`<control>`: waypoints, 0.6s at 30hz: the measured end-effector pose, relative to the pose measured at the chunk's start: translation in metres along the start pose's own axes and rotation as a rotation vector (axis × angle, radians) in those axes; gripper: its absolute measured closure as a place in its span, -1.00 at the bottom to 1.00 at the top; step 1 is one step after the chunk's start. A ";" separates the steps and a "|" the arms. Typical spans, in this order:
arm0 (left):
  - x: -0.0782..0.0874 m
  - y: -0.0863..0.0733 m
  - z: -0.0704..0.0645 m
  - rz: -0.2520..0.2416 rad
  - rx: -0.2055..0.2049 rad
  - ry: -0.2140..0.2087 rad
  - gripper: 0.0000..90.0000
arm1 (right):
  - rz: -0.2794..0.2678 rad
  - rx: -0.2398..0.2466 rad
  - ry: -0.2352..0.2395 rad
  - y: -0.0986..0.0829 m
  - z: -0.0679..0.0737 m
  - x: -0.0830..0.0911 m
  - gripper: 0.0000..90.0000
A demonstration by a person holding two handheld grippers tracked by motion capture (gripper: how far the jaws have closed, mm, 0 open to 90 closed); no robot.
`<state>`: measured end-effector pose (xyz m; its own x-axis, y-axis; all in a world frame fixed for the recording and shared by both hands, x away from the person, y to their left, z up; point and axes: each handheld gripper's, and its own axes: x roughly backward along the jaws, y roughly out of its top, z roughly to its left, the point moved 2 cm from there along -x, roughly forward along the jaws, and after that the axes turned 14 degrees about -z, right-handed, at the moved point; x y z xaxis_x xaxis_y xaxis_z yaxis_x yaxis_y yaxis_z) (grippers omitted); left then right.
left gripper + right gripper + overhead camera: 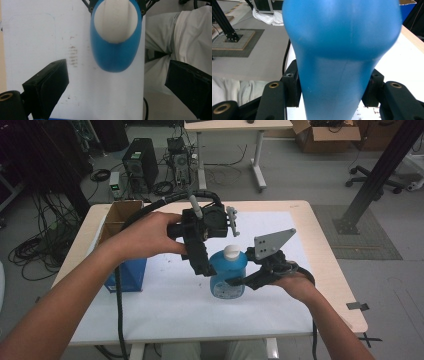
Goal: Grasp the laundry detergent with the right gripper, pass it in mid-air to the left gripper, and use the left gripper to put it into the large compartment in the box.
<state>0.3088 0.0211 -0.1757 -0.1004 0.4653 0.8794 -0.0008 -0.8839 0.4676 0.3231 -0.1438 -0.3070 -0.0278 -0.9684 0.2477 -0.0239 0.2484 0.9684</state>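
- Forearms come in from 6 o'clock in the high view; both grippers meet over mid-table.
- Right gripper [239, 281] — jaws pressed on the bottle [227, 275] low on its body, from about 3 o'clock. Its own view confirms it: black jaws tight against the blue wall on both sides.
- Bottle stands upright on the white sheet [170, 305] at table centre, white cap [231, 251] on and looking untouched.
- Left gripper [205, 270] — jaws spread wide, held above and at the bottle's 9–10 o'clock. Its view looks straight down on the cap [115, 20]; jaws sit wide to either side, nothing between them, no contact.
- Done, by my read: bottle braced by the right side.
- Left: bring the left jaws down around the cap, close, then twist or pull it off. Cap work not started.
- Box [122, 247] at the bottle's 9 o'clock, well apart — open top, blue lower part; can't tell if it has a role.
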 end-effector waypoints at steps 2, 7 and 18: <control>-0.001 0.001 0.000 -0.001 0.000 0.001 -0.88 | 0.000 0.001 0.001 0.001 0.000 -0.001 0.00; -0.004 0.004 0.001 -0.005 0.001 -0.004 -0.89 | -0.001 0.004 0.005 0.001 0.000 -0.003 0.00; -0.016 0.012 0.003 0.008 -0.008 -0.019 -0.89 | 0.001 0.003 0.012 0.003 0.001 -0.007 0.00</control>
<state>0.3134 0.0031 -0.1838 -0.0815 0.4588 0.8848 -0.0084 -0.8880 0.4597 0.3221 -0.1362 -0.3062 -0.0163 -0.9684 0.2490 -0.0271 0.2494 0.9680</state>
